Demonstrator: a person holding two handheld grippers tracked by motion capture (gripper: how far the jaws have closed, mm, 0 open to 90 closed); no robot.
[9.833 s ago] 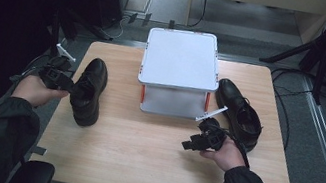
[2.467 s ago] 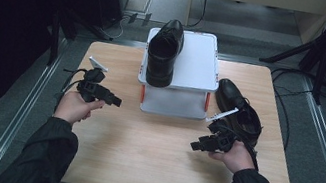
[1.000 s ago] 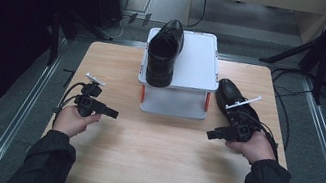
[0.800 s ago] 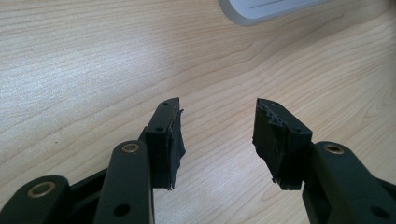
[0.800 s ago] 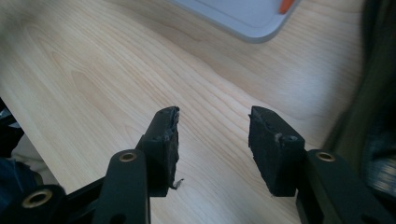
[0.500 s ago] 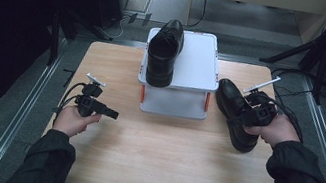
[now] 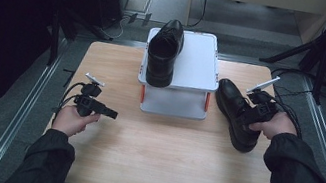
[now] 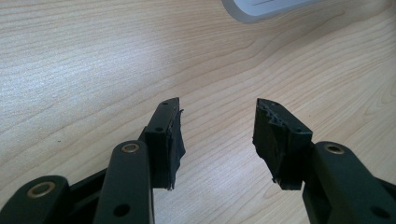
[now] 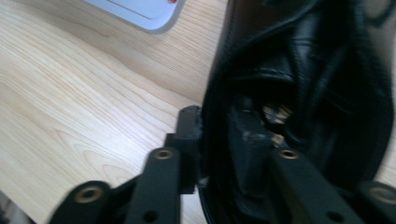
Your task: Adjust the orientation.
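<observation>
Black leather lace-up shoe (image 7: 237, 114) lay on the pale wooden surface (image 7: 163, 162), just to the right of the white two-tier plastic stand (image 7: 195, 67), its toe toward the person. A second black leather shoe (image 7: 162, 53) sat on the stand's top shelf, at its left side.

The right gripper (image 7: 253, 112) sat at the collar of the shoe on the surface. In the right gripper view, one jaw was outside the shoe's wall and the other inside the opening, with the leather rim (image 9: 212, 107) between them; whether the jaws had fully pinched it I could not tell, as the picture was blurred.

The left gripper (image 8: 217, 135) hovered over bare wood at the left, jaws well apart and empty.

The shoe looked moderately heavy for a one-sided hold, with a stiff sole and a softer, pliable upper. Smooth leather may slip. A grip on the collar near the heel seemed soundest, since the heel counter is firmer; held there, the toe would likely droop, so the lift calls for a firm squeeze.
</observation>
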